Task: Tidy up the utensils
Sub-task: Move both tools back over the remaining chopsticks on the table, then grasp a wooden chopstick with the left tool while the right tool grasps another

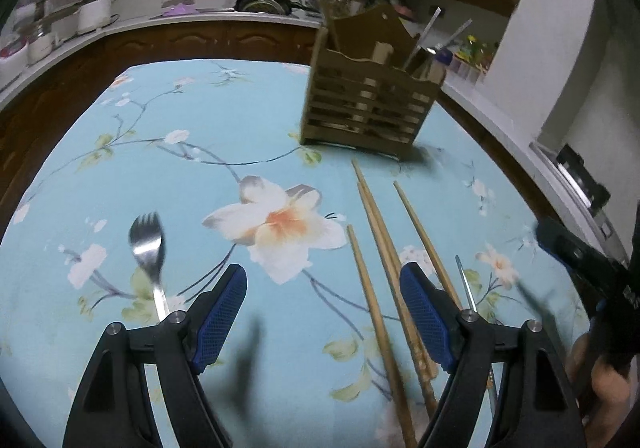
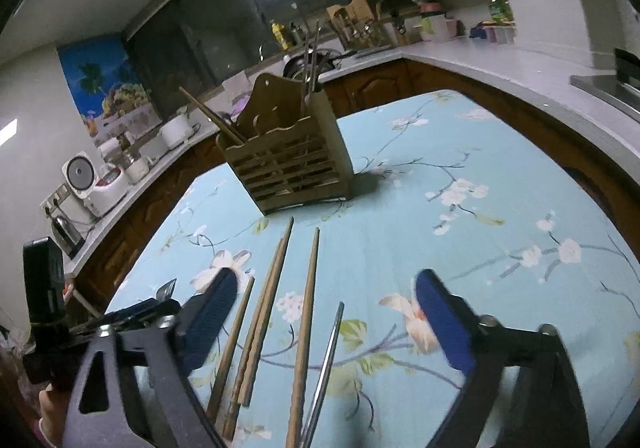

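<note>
Both grippers, left gripper and right gripper, hang wide and empty over bench. Chopsticks lie bunched before holder; a careless pinch could scatter them or grab several.

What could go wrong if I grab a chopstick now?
1. The wooden chopsticks lie bunched, two touching, so the open right claw may pinch more than one.
2. A thin metal chopstick lies right beside them and could get nudged or caught.
3. The holder already has sticks leaning out; a tilted insert might knock them or tip it.
</note>
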A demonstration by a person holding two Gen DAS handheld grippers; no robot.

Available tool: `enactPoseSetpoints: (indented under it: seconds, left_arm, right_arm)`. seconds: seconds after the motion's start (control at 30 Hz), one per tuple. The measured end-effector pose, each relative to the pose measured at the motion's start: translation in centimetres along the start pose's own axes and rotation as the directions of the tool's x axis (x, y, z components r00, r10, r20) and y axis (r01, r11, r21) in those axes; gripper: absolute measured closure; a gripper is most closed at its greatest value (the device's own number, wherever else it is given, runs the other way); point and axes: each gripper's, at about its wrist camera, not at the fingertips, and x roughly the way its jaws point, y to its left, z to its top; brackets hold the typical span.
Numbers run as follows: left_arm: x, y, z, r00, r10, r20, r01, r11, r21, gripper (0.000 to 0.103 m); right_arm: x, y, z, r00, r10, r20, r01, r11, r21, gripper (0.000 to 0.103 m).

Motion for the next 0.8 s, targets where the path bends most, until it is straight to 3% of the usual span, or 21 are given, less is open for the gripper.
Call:
enactPoseSetpoints:
  seconds: [0.17,0.33,0.4,0.53,0.63,0.8]
  left_arm:
    - [2.5,-1.1,1.3,0.999,0.013,-0.043,-0.012,0.999,0.035,0.030]
    - [5.6,-1.7,2.1,0.994,0.027,-0.108,-0.022,0.998,0.054,0.045]
    - [6.8,-1.7,2.4,0.990,0.035,-0.135,-0.027,0.998,0.060,0.054]
    - [8.4,-1.8,2.5,0.985,0.017,-0.174,-0.008,0.999,0.053,0.061]
    - [9.0,-2.2,2.7,0.984,0.028,-0.175,-0.014,0.997,0.078,0.062]
    - [9.8,-3.2,2.5,0.983,0.090,-0.157,-0.065,0.986,0.156,0.074]
  right_arm:
    - [3.9,0.4,1.9,0.995,0.013,-0.098,-0.015,1.000,-0.025,0.055]
    - [8.1,0.8,3.1,0.980,0.016,-0.197,-0.027,0.998,-0.052,0.073]
    - [9.7,0.8,3.5,0.973,0.015,-0.230,-0.029,0.998,-0.055,0.076]
    - [11.6,1.0,3.6,0.965,-0.008,-0.264,-0.017,0.996,-0.091,0.077]
    - [13.0,1.3,3.6,0.956,-0.024,-0.292,-0.011,0.993,-0.118,0.081]
    - [14.8,2.0,3.2,0.946,-0.066,-0.317,0.006,0.982,-0.187,0.086]
